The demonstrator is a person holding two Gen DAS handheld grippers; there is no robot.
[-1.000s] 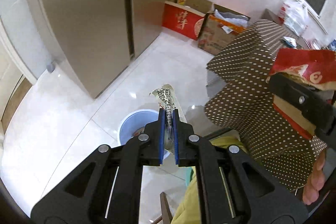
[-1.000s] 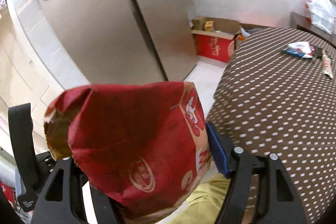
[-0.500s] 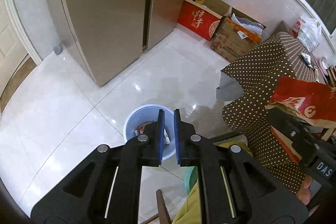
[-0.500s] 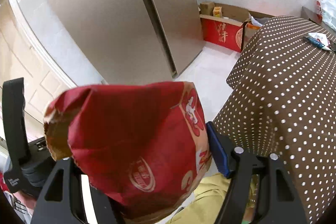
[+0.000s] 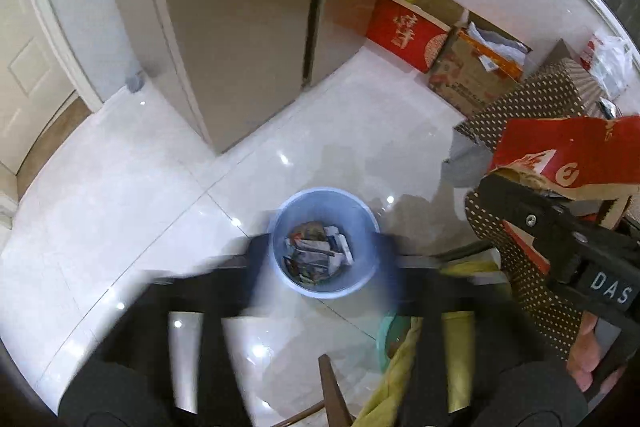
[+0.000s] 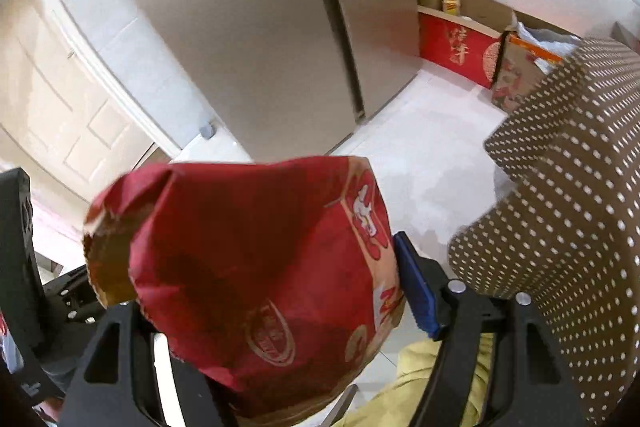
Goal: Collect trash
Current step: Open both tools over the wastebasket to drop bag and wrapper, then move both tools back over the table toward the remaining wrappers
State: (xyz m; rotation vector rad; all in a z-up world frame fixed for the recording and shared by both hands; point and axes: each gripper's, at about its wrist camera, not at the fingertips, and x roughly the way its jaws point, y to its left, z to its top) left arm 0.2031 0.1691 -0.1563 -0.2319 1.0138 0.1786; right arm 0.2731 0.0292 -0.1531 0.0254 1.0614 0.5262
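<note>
A blue trash bin (image 5: 326,241) with several wrappers inside stands on the white tile floor. In the left wrist view my left gripper (image 5: 325,263) hovers above it. Its blurred jaws are opening wide on either side of the bin, with nothing between them. My right gripper (image 6: 260,291) holds a crumpled red paper bag (image 6: 248,259), and the blue pad (image 6: 414,287) presses its right side. Its jaws are easing open slightly with the bag still between them. The same bag (image 5: 568,155) shows at the right of the left wrist view, to the right of the bin and higher.
A table with a brown dotted cloth (image 6: 568,187) stands at the right. The steel fridge (image 5: 240,27) rises behind the bin. Red and brown cardboard boxes (image 5: 404,31) line the far wall. A chair with yellow cloth (image 5: 392,379) sits below the grippers.
The left gripper dropped its patterned wrapper, then swung its jaws wide apart. Both hands moved toward the bin, which now sits centred and larger in the left view. The bag stays gripped.
</note>
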